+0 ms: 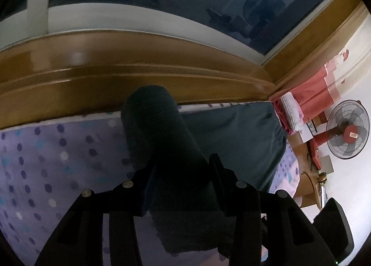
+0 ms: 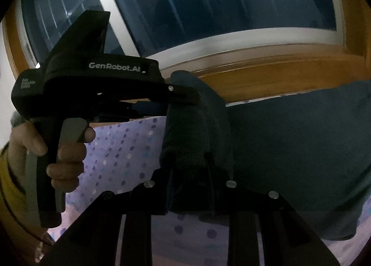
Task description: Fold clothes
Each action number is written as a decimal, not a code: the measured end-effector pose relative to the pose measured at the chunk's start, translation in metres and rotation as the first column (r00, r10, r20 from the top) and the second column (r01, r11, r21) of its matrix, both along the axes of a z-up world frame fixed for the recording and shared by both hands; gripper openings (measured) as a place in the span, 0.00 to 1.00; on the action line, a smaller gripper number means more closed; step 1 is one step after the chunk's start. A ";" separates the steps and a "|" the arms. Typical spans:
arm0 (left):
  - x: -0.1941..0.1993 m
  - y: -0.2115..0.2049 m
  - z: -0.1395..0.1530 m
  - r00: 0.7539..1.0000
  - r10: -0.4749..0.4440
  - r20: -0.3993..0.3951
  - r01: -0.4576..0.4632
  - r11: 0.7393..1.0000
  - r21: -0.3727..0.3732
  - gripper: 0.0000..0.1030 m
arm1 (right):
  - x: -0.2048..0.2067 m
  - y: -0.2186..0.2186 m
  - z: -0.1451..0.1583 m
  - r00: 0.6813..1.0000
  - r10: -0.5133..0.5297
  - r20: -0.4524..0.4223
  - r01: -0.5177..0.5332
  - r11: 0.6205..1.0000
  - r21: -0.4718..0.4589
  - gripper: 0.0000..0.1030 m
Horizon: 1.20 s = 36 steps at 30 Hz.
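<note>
Both our left gripper (image 1: 180,182) and right gripper (image 2: 190,173) clamp one bunched dark teal garment (image 2: 289,150), lifted above the polka-dot bedsheet (image 1: 58,161), where we judge an even, taut lift best for a clean fold.

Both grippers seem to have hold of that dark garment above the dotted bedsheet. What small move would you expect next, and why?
Probably a short lowering of both grippers toward the dotted sheet to lay the held fold down. The left gripper and right gripper each pinch a bunched part of the dark teal garment, whose held parts are raised while the rest lies spread on the bed, so the fold looks unfinished.
</note>
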<state>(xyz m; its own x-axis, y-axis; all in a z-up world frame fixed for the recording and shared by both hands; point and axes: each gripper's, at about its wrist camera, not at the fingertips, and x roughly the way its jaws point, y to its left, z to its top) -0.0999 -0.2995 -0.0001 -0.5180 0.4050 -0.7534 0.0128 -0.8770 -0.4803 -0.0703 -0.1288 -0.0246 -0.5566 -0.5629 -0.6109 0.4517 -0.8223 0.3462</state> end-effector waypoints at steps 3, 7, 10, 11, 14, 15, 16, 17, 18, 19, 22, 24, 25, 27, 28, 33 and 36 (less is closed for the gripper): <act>-0.009 0.013 0.002 1.000 -0.017 0.003 0.017 1.000 -0.001 0.42 | -0.014 0.018 -0.009 0.998 -0.014 0.055 0.018 0.996 -0.082 0.23; -0.025 0.041 -0.001 0.997 -0.077 0.018 0.078 0.997 -0.011 0.42 | -0.017 0.045 -0.018 0.990 -0.097 0.106 0.106 0.991 -0.087 0.23; -0.032 0.062 -0.003 0.993 -0.114 0.032 0.115 0.992 -0.053 0.42 | -0.022 0.061 -0.030 0.978 -0.155 0.142 0.167 0.983 -0.074 0.23; -0.033 0.067 -0.004 0.992 -0.122 0.033 0.124 0.990 -0.062 0.42 | -0.026 0.067 -0.037 0.970 -0.183 0.158 0.195 0.979 -0.064 0.24; -0.032 0.072 -0.003 0.991 -0.127 0.038 0.130 0.988 -0.082 0.42 | -0.032 0.084 -0.050 0.947 -0.248 0.204 0.263 0.964 -0.049 0.27; -0.031 0.071 -0.003 0.992 -0.120 0.043 0.124 0.988 -0.097 0.42 | -0.033 0.090 -0.053 0.939 -0.266 0.218 0.282 0.958 -0.046 0.27; -0.031 0.069 -0.004 0.993 -0.111 0.046 0.116 0.987 -0.113 0.42 | -0.031 0.093 -0.052 0.938 -0.261 0.228 0.281 0.958 -0.058 0.27; -0.031 0.066 -0.005 0.993 -0.103 0.052 0.108 0.986 -0.127 0.42 | -0.030 0.097 -0.051 0.937 -0.256 0.237 0.279 0.958 -0.070 0.27; -0.031 0.062 -0.006 0.994 -0.094 0.058 0.101 0.985 -0.140 0.42 | -0.025 0.090 -0.047 0.947 -0.233 0.221 0.254 0.965 -0.071 0.27; -0.032 0.059 -0.007 0.994 -0.090 0.064 0.098 0.984 -0.146 0.42 | -0.020 0.082 -0.043 0.956 -0.210 0.204 0.228 0.971 -0.071 0.27; -0.036 0.050 -0.013 0.992 -0.093 0.083 0.106 0.982 -0.156 0.42 | -0.005 0.060 -0.029 0.978 -0.137 0.154 0.149 0.986 -0.070 0.27; -0.043 0.047 -0.019 0.990 -0.107 0.094 0.121 0.979 -0.162 0.42 | 0.005 0.044 -0.021 0.989 -0.088 0.121 0.096 0.993 -0.066 0.38; -0.045 0.047 -0.022 0.989 -0.116 0.097 0.130 0.978 -0.163 0.42 | 0.014 0.039 -0.014 0.992 -0.070 0.101 0.076 0.995 -0.057 0.42; -0.050 0.047 -0.028 0.985 -0.136 0.103 0.151 0.975 -0.160 0.42 | 0.025 0.010 -0.006 0.999 -0.030 0.035 0.030 1.000 0.005 0.52; -0.051 0.047 -0.031 0.984 -0.147 0.105 0.162 0.974 -0.157 0.42 | 0.008 0.002 -0.011 0.999 -0.027 0.022 0.026 0.999 0.034 0.52; -0.058 0.048 -0.040 0.975 -0.196 0.110 0.209 0.969 -0.131 0.42 | 0.005 -0.033 -0.033 0.999 -0.030 0.041 0.023 0.984 0.174 0.53; -0.060 0.046 -0.049 0.969 -0.215 0.121 0.228 0.968 -0.101 0.43 | 0.003 -0.054 -0.045 0.998 -0.033 0.052 0.019 0.966 0.257 0.44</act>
